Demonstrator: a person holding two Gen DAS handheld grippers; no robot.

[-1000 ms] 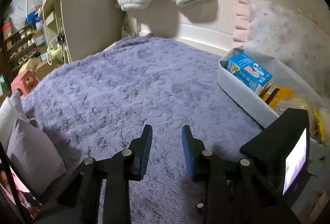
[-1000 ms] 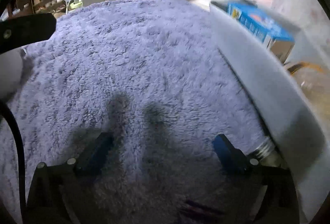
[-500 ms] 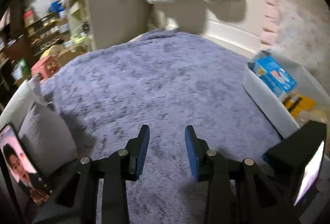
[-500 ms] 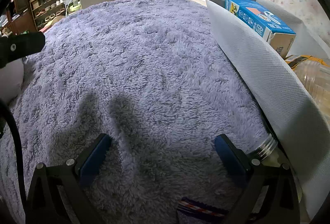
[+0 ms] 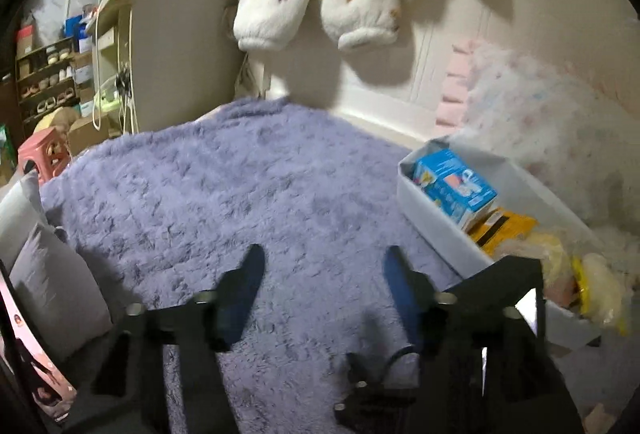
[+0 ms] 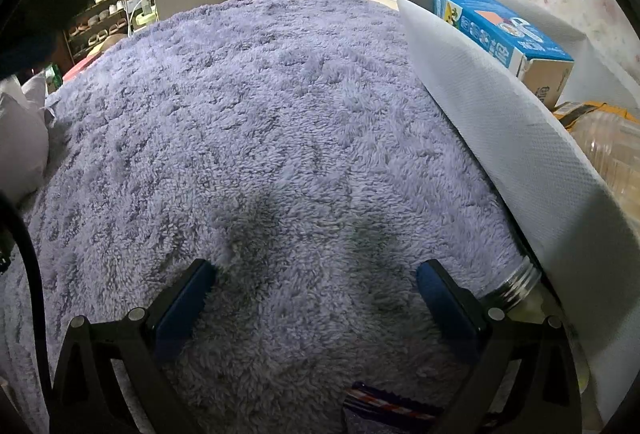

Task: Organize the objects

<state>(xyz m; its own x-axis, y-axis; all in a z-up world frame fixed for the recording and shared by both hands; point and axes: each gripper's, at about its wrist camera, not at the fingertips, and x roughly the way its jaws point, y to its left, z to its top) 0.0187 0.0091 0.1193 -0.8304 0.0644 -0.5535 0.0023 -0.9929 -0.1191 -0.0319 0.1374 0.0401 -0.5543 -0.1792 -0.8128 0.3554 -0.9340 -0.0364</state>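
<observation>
Your fluffy lilac blanket fills both views. The white rectangular fabric bin sits at three o'clock, holding a blue cardboard carton. Your left gripper and right gripper gape wide, holding nothing.

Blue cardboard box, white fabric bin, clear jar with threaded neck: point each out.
Blue cardboard box (image 6: 504, 28), right wrist view, printed top face.
White fabric bin (image 6: 496, 122), right wrist view, near wall.
Clear jar (image 6: 514, 284), right wrist view, threaded neck.
</observation>
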